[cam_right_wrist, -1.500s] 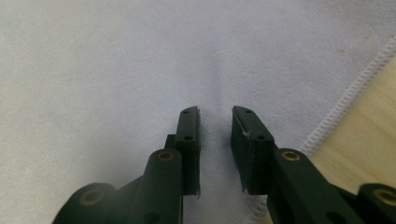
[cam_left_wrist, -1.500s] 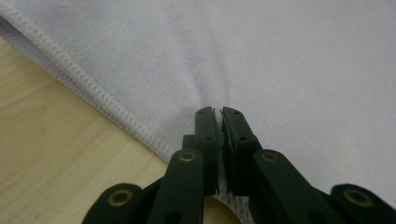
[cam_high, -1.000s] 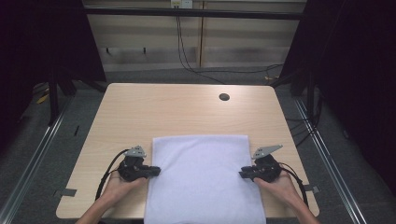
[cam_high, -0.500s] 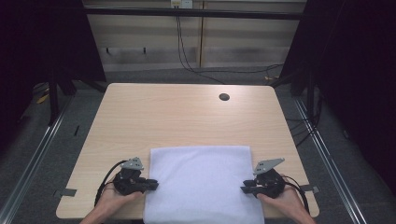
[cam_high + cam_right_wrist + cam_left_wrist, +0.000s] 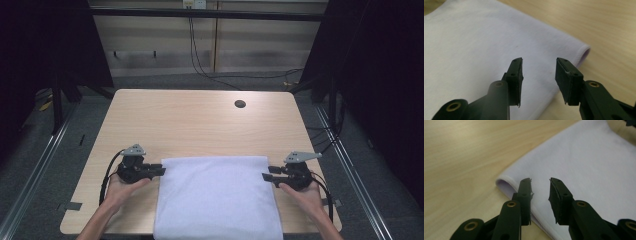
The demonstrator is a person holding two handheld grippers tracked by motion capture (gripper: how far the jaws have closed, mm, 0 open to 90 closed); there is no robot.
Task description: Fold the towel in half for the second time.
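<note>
A: Where is the cloth (image 5: 216, 197)?

B: Flat on the near half of the table (image 5: 200, 125), folded, with its front part hanging past the table's near edge. The fold runs along the far side, straight from corner to corner.

A: Why are the grippers at those corners?

B: I judge each has just let go of a far corner after laying the fold down. The left gripper (image 5: 159, 170) sits at the far left corner and its jaws have just been opening; in the left gripper view they stand apart above the rounded fold, pinching nothing. The right gripper (image 5: 268, 177) mirrors it at the far right corner, jaws also just opened and wider, with the cloth lying beneath them but not pressed.

A: Room to move?

B: Plenty. Beyond the fold the wood is bare up to a small dark hole (image 5: 240, 104) near the far edge. Bare strips of table flank the cloth on both sides, where the hands rest.
</note>
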